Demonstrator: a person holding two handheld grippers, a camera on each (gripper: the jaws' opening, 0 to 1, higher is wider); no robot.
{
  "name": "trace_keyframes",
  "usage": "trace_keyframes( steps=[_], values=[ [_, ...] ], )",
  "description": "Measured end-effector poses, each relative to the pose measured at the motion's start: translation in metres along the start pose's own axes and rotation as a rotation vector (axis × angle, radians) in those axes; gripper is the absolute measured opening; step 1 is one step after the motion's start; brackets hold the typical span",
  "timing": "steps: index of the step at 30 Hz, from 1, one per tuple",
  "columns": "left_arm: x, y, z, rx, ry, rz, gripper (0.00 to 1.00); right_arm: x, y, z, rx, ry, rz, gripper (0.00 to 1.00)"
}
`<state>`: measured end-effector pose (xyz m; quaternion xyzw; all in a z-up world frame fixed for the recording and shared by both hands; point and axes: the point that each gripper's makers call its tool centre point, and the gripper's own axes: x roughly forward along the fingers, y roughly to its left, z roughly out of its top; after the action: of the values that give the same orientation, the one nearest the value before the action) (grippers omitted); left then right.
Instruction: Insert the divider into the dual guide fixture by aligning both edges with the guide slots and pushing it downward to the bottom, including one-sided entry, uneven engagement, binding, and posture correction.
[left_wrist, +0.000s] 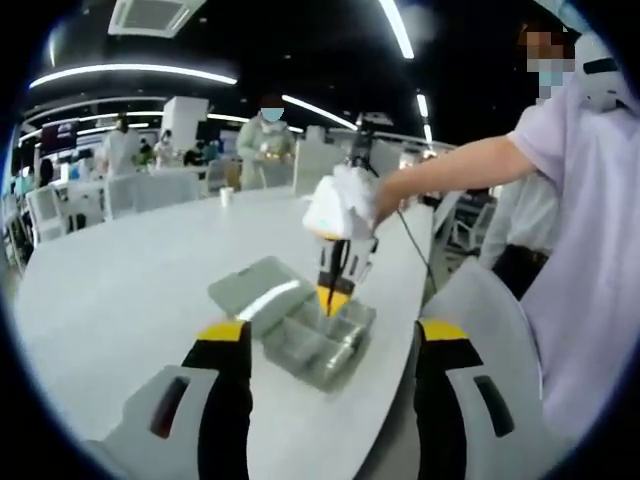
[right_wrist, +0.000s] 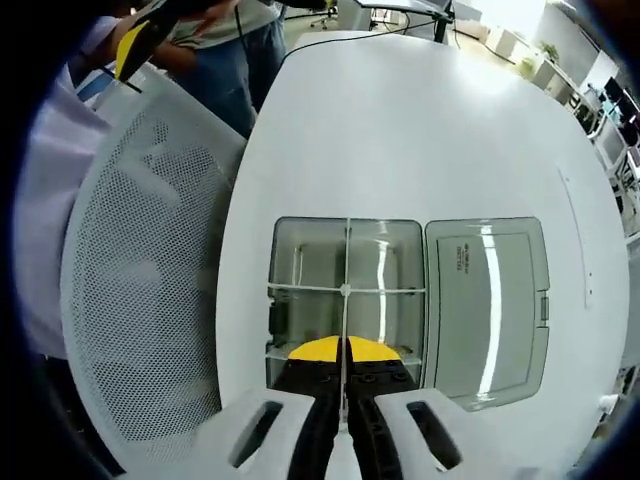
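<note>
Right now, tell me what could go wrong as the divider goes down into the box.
1. The right gripper pinches the thin divider at one end only, so the far end may enter unevenly and bind.
2. The left gripper hangs open, away from the box, so nothing steadies it; a hard push could slide it on the smooth table.
3. The open lid lies flat beside the box and could be bumped.

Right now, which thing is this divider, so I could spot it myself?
Start at the big white table, then find the clear box beside its open lid. The divider is the thin clear strip standing upright down the box's middle, pinched by the right gripper, unlike the crosswise strip.
</note>
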<state>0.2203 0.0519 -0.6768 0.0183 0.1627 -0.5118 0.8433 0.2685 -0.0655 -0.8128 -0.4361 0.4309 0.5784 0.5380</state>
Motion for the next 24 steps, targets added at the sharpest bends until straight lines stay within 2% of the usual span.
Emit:
trace_keyframes(
  steps=[24],
  values=[
    [-0.002,0.004,-0.003,-0.016,-0.007,0.014,0.64,0.029,0.001,-0.010,0.013,0.069,0.026,0.00]
  ],
)
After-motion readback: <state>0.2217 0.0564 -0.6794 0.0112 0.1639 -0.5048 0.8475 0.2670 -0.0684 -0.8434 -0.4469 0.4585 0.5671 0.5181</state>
